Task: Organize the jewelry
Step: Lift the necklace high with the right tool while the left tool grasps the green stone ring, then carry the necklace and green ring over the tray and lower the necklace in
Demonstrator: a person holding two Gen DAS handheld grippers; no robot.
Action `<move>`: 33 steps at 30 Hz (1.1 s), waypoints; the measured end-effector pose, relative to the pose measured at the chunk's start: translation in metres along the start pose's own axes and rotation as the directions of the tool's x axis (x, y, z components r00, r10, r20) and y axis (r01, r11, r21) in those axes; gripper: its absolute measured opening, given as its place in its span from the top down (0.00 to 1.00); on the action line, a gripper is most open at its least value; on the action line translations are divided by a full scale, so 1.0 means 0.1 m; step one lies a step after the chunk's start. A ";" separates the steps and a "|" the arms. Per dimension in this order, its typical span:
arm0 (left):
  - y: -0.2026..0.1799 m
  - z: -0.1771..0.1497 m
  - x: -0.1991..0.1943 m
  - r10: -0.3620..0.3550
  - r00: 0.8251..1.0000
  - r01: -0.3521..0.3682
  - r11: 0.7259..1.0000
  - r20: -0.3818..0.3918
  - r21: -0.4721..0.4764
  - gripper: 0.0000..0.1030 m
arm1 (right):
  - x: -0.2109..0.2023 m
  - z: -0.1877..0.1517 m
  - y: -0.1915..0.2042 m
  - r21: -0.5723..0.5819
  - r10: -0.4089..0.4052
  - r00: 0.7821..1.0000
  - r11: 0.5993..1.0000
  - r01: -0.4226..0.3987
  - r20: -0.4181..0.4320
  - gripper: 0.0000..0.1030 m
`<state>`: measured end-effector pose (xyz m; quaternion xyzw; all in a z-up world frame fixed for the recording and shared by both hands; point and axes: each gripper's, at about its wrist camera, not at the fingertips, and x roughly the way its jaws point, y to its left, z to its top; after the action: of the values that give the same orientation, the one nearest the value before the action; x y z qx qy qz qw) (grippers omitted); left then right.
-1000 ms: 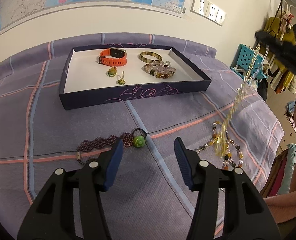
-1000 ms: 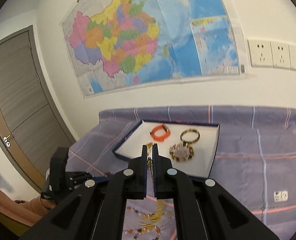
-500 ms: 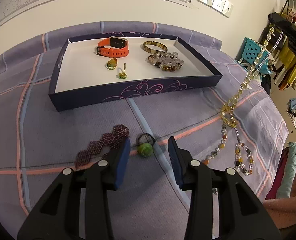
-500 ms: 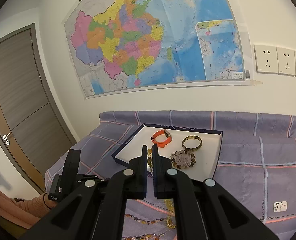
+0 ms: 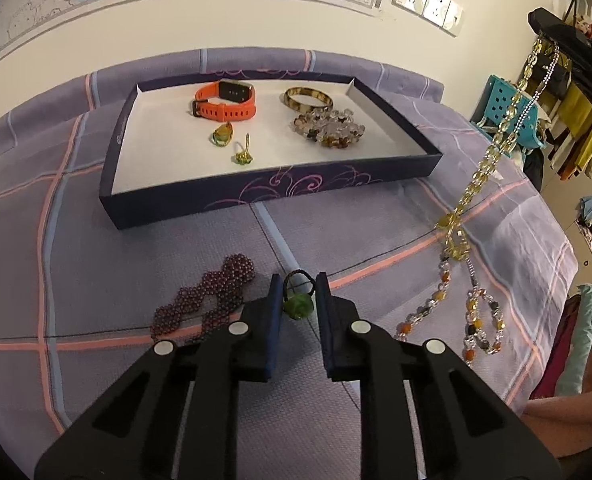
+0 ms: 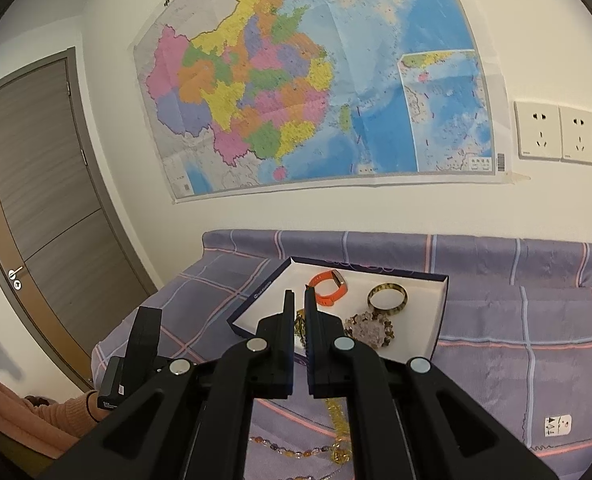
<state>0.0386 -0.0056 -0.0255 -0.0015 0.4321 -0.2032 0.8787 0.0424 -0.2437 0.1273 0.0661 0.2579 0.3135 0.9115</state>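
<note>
A green-stone ring with a black loop lies on the purple checked bedcover. My left gripper is down over it. Its jaws are closing, with the stone between the pads and a sliver of gap on each side. A dark purple beaded bracelet lies just left of it. At the upper right, my right gripper is shut on a yellow bead necklace, whose lower end rests on the cover. In the right wrist view the right gripper pinches the necklace, which hangs below it.
A dark blue tray with a white floor sits beyond. It holds an orange watch band, a bangle, a clear bead bracelet, a green pendant and an earring. A person's sleeve is at lower left.
The left gripper has come forward over the green ring and its jaws have narrowed around it. The necklace hangs higher from the right gripper, with less of it on the cover.
</note>
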 end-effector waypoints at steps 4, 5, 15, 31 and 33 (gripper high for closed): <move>-0.01 0.07 -0.10 -0.007 1.000 0.007 1.000 0.025 0.004 0.84 | -0.04 0.07 0.03 -0.011 0.000 1.000 1.000 0.000 0.021 0.97; -0.01 0.09 -0.11 -0.012 0.999 0.012 1.000 0.030 0.002 0.84 | -0.05 0.09 0.04 -0.014 0.005 1.000 1.000 -0.004 0.023 0.97; -0.02 0.30 -0.32 -0.026 0.995 0.025 1.000 0.098 0.015 0.84 | -0.09 0.31 0.09 -0.036 0.013 0.997 0.999 -0.010 0.073 0.97; 0.04 0.62 -0.43 -0.011 0.988 0.005 0.999 0.157 0.038 0.84 | 0.11 0.65 0.03 -0.048 0.018 0.996 0.999 -0.014 0.086 0.97; 0.05 0.65 -0.42 -0.005 0.987 -0.001 0.999 0.159 0.040 0.84 | 0.14 0.67 0.02 -0.045 0.020 0.996 0.999 -0.016 0.087 0.97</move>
<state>0.0671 0.0031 0.0466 -0.0004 0.3565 -0.2119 0.9099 0.0853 -0.2305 0.1793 0.0618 0.2103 0.3241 0.9203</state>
